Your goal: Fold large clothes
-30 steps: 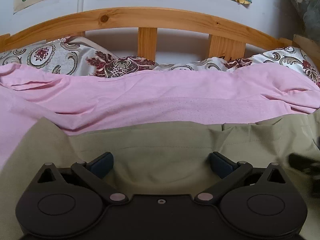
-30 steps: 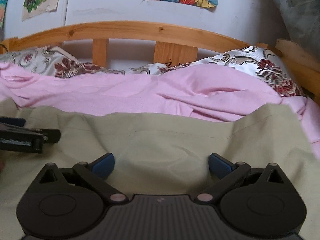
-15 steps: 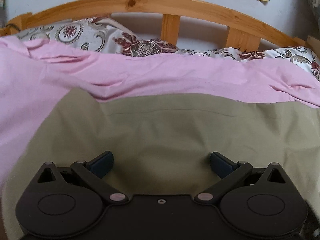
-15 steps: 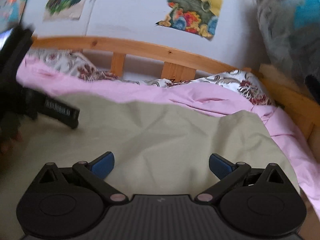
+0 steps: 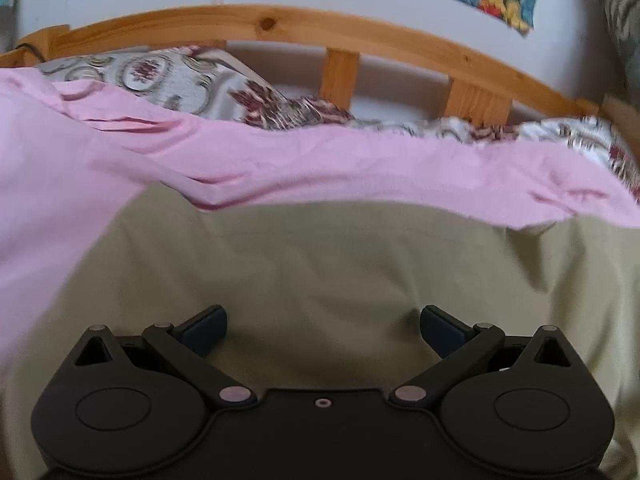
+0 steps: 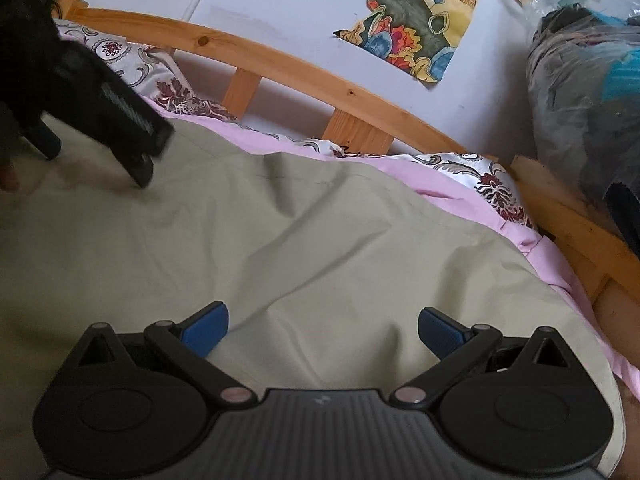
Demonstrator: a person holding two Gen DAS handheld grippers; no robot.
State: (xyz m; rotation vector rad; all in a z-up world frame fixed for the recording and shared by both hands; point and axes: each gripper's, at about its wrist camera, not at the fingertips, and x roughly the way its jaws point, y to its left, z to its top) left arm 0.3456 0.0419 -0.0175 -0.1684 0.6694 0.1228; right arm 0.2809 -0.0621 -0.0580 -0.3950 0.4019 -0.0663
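Spread flat across the near half of the bed: a large olive-green garment (image 5: 320, 264), lightly creased, its far edge lying on the pink sheet (image 5: 280, 160). Beyond the sheet, patterned pillows (image 5: 172, 80) propped against a curved wooden headboard (image 5: 280, 28), with a white wall behind carrying a torn colourful poster (image 6: 420, 28). At far right in the right wrist view, a bundle in clear plastic (image 6: 580, 80) beside the bed frame. Hovering low over the garment, left tongs (image 5: 322, 330), spread wide with nothing between the blue pads (image 5: 204, 328). Over the garment's right portion, near its right edge, right tongs (image 6: 322, 330), likewise wide apart and gripping nothing. At upper left of the right wrist view, blurred and dark, the left tool's body above the cloth.
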